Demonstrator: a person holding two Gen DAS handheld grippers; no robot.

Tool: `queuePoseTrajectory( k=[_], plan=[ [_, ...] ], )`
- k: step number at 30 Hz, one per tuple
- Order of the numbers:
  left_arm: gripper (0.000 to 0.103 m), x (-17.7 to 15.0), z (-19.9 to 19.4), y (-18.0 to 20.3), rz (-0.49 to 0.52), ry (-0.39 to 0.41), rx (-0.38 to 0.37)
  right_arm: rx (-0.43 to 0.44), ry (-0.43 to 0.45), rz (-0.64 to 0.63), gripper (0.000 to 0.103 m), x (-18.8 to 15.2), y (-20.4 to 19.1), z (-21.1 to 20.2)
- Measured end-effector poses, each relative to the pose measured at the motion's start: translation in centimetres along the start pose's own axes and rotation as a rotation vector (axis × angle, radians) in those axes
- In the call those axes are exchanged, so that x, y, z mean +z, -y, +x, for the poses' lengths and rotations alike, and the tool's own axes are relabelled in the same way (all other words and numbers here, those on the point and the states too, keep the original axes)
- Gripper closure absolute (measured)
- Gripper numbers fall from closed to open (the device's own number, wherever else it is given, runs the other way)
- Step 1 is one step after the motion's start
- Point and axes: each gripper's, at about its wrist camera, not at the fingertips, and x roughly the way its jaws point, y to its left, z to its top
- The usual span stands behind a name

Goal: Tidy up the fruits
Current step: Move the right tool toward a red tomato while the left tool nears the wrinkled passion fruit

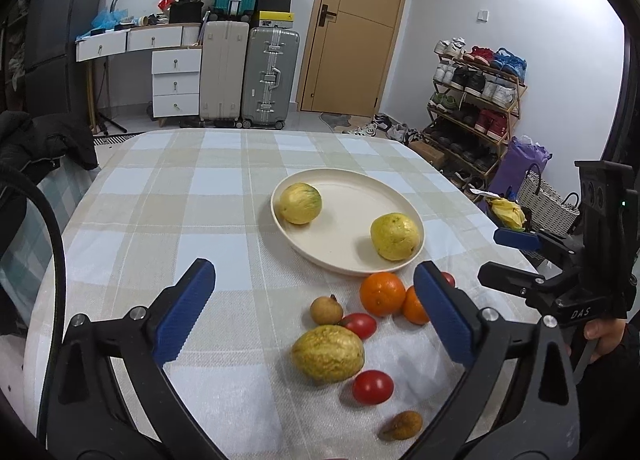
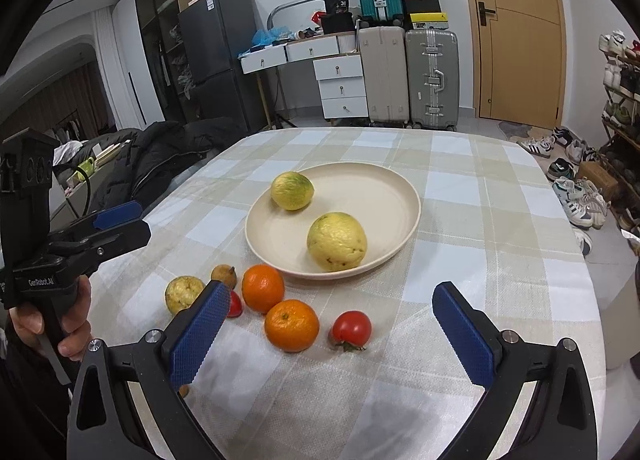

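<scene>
A cream plate on the checked tablecloth holds two yellow fruits. In front of it lie two oranges, a third yellow fruit, red tomatoes and small brown fruits. My left gripper hangs open above the loose fruit with nothing between its blue pads. My right gripper is open too, over the oranges and just short of the plate, and holds nothing. Each gripper shows at the edge of the other's view, held by a hand.
A dark jacket lies off the table's left edge. Beyond the far edge stand suitcases, white drawers and a wooden door. A shoe rack and baskets are on the right.
</scene>
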Motion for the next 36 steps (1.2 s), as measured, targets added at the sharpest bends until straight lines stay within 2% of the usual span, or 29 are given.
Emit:
queuePoseTrajectory(
  k=[12, 17, 23, 31, 36],
  plan=[
    [0.004, -1.1, -0.7, 0.1, 0.009, -0.013, 0.026, 0.005, -0.078, -0.039, 0.0, -1.1, -0.9, 1.3],
    [0.004, -1.3, -0.1, -0.1, -0.004, -0.026, 0.028, 0.074, -0.109, -0.034, 0.0, -1.8, -1.1, 2.0],
    [0.004, -1.5, 0.3, -0.3, -0.001, -0.033, 0.038, 0.096, -0.128, -0.025, 0.0, -2.3, -1.2, 2.5],
    [0.004, -2.1, 1.3, -0.1, 0.009, -0.061, 0.037, 0.068, -0.14, 0.006, 0.0, -2.4, -0.4, 2.9],
    [0.004, -2.5, 2.2, 0.3, 0.028, -0.084, 0.036, 0.037, -0.117, 0.025, 0.0, -2.4, 0.4, 2.5]
  ],
)
